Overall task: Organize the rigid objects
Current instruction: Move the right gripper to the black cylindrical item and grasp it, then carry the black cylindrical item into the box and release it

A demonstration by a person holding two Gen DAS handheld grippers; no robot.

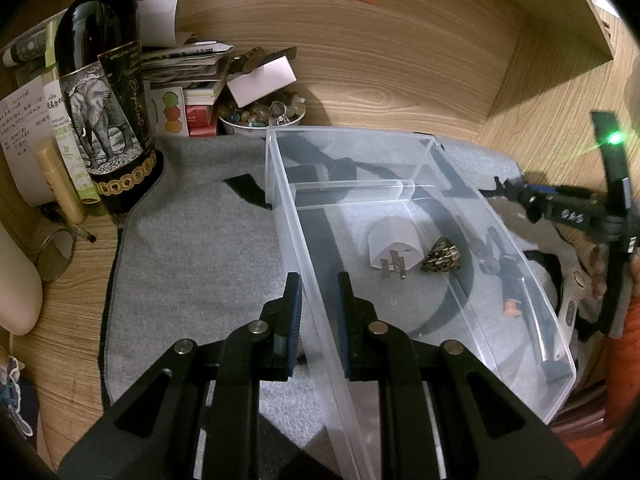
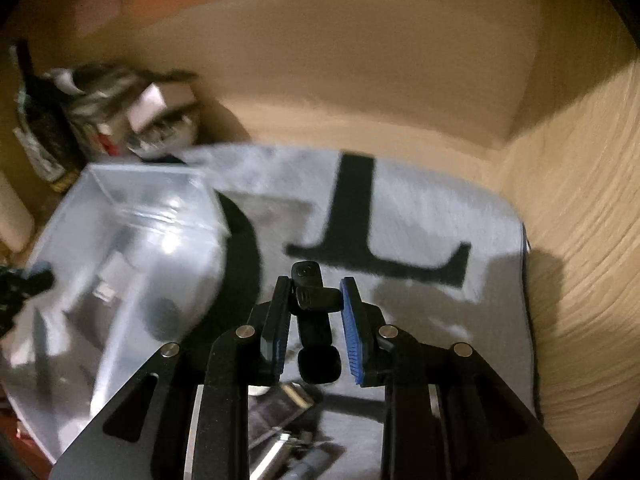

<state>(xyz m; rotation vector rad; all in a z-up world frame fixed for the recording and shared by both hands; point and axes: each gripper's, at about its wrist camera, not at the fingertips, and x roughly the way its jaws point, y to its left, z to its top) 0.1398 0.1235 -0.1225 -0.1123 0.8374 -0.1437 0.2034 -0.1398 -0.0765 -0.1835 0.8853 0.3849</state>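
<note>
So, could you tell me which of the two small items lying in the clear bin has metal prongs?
The white plug adapter, with two metal prongs sticking out of its face; the patterned cone-shaped piece beside it is dark and gold with no prongs.

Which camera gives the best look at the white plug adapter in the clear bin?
The left wrist view: the white plug adapter lies sharp on the bin floor, prongs showing. The right wrist view is motion-blurred, showing only a pale smear there.

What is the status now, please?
Left gripper shut on bin wall. Right gripper shut on black clip. Plug and cone shell in bin. Nothing blocking.
</note>
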